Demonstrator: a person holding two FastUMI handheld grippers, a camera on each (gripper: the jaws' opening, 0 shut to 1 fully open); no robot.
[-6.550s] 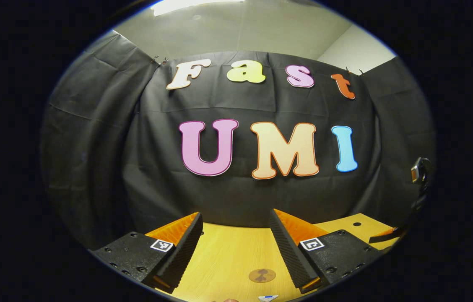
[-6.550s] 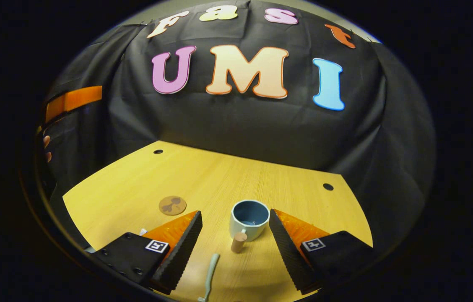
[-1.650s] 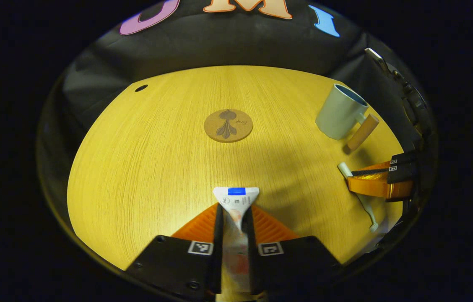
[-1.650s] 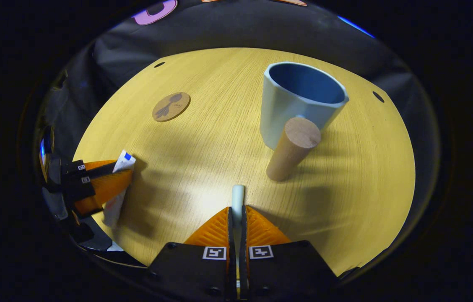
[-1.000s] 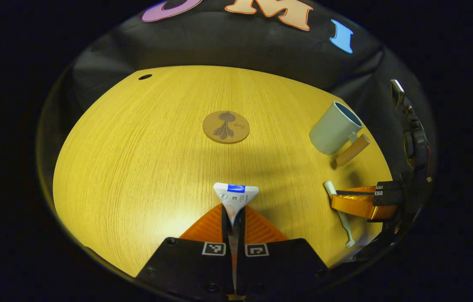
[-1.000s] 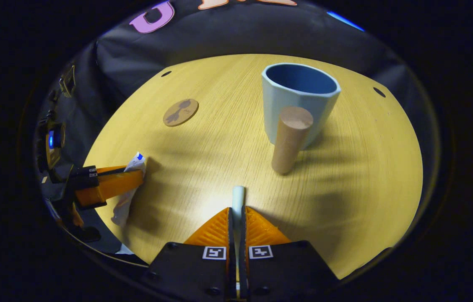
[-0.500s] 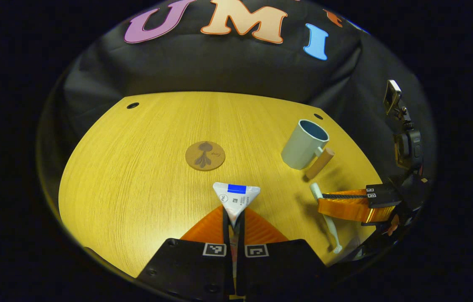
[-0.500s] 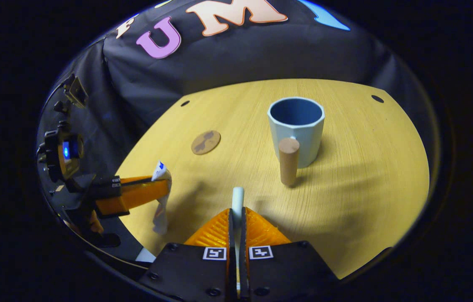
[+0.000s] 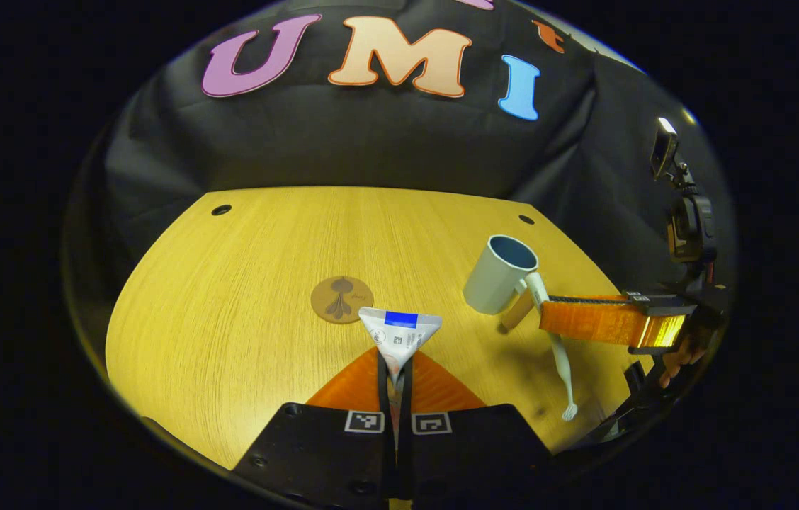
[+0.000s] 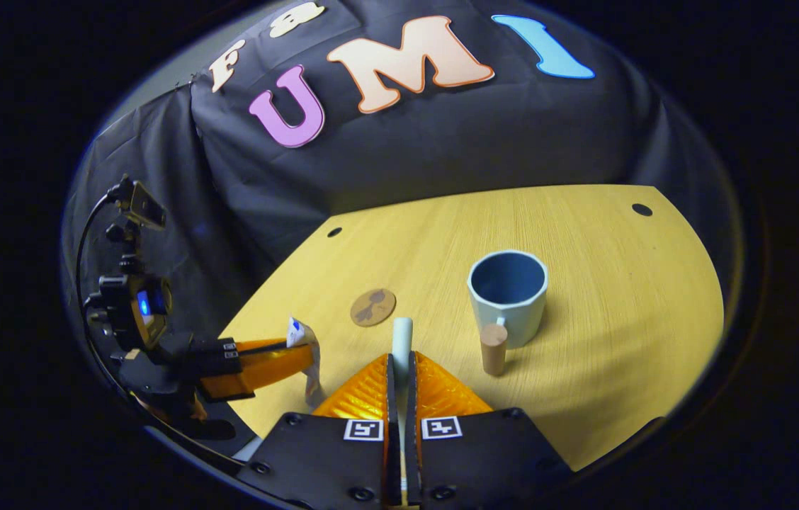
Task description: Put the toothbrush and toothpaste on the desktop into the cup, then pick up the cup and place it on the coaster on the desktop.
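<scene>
My left gripper is shut on the white toothpaste tube, whose flat crimped end sticks out past the fingertips, lifted above the desk. My right gripper is shut on the pale toothbrush, handle end pointing forward. In the left gripper view the toothbrush hangs bristles down from the right gripper, close beside the cup. The pale blue cup with a wooden handle stands upright on the desk, ahead and right of my right gripper. The round cork coaster lies left of the cup.
The yellow wooden desk has small cable holes near its far corners. Black cloth walls close the back and sides. In the right gripper view the left gripper with the toothpaste hovers at the desk's left edge.
Both grippers closed on their items, lifted them off the desk and rose. The right gripper has carried the toothbrush up close to the cup.
</scene>
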